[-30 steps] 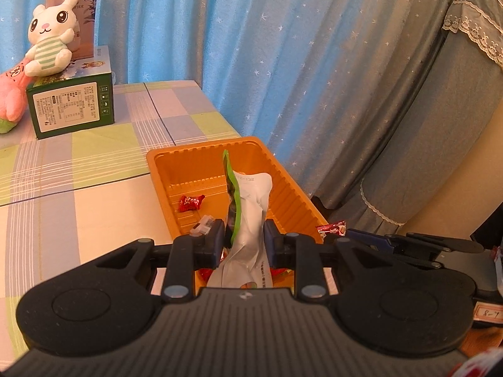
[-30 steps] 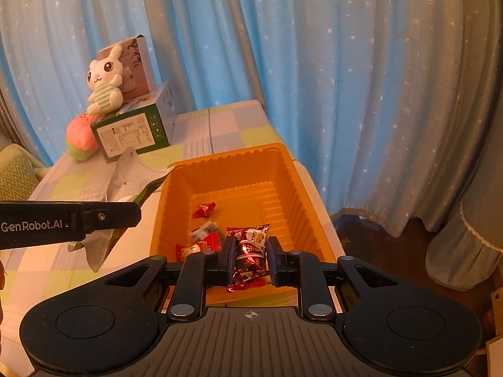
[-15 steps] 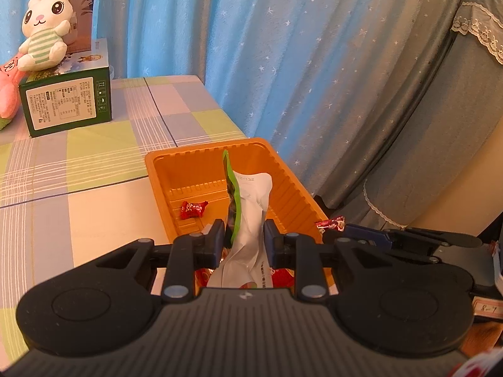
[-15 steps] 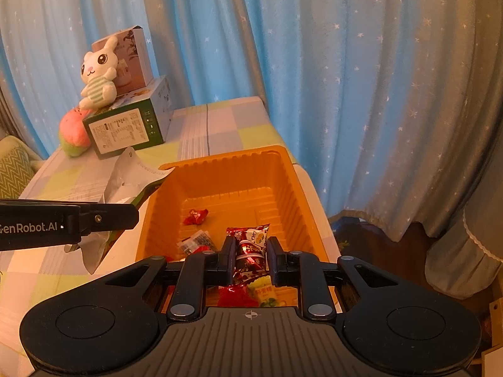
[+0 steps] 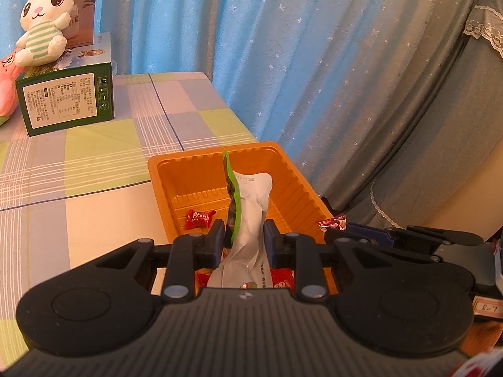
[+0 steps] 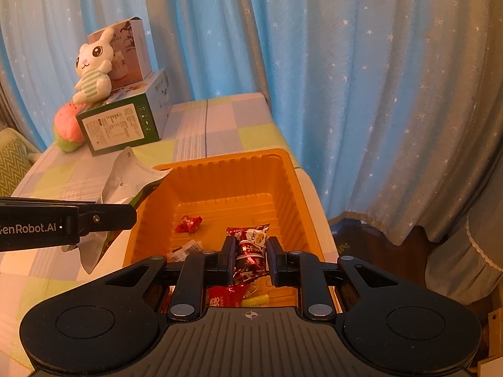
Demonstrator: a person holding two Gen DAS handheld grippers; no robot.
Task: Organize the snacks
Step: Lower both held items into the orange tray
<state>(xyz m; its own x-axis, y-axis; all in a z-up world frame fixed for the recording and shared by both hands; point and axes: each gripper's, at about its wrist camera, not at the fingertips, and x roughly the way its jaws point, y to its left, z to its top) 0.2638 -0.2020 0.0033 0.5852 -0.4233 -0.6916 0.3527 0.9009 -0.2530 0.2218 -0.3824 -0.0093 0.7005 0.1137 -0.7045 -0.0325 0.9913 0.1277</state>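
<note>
The left gripper [image 5: 242,238] was clenched on a silver pouch [image 5: 251,220], the right gripper [image 6: 251,249] on a red packet [image 6: 250,246]; both hung above the orange tray [image 6: 289,188] at the tabletop's right edge.

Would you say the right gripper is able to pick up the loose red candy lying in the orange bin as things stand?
Probably not yet: the right gripper is shut on a red snack packet, so its jaws are occupied. The red candy itself lies uncovered in the orange bin.

You have one orange tray [image 6: 289,169], two grippers, one silver pouch [image 5: 251,220], two boxes, two plush toys, and at least four small wrapped snacks in view.
</note>
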